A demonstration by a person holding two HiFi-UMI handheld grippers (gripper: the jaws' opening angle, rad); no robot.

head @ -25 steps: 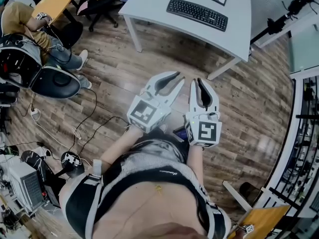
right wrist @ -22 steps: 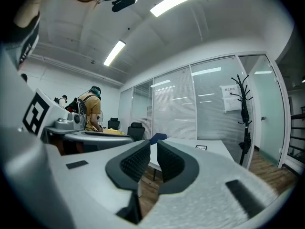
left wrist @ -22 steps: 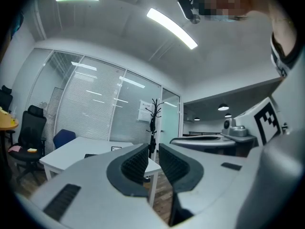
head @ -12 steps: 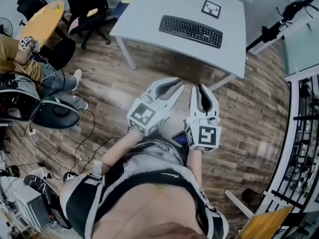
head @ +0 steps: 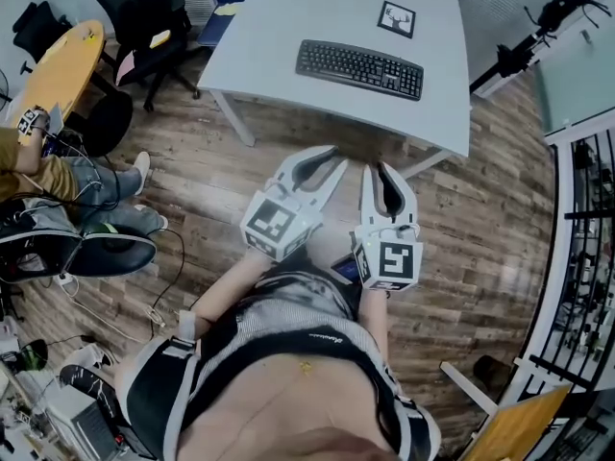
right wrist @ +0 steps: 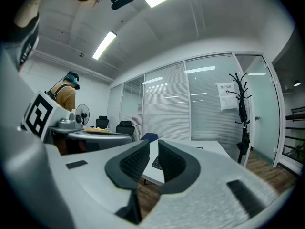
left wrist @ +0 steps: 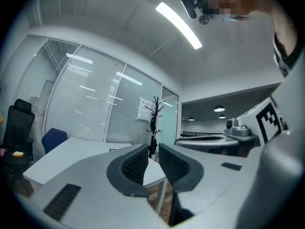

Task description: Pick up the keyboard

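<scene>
Head view: black rectangular keyboard point(head: 359, 68) sits on the white table point(head: 288, 17), well ahead, long axis crosswise, neither tool nearer; left tool point(head: 336, 158) and right tool point(head: 380, 166) both empty, jaws barely apart, right's just opened slightly.

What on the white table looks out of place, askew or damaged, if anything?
Nothing stands out. The keyboard lies flat and looks whole on the white table, roughly parallel to its near edge. The printed card lies flat behind it.
</scene>
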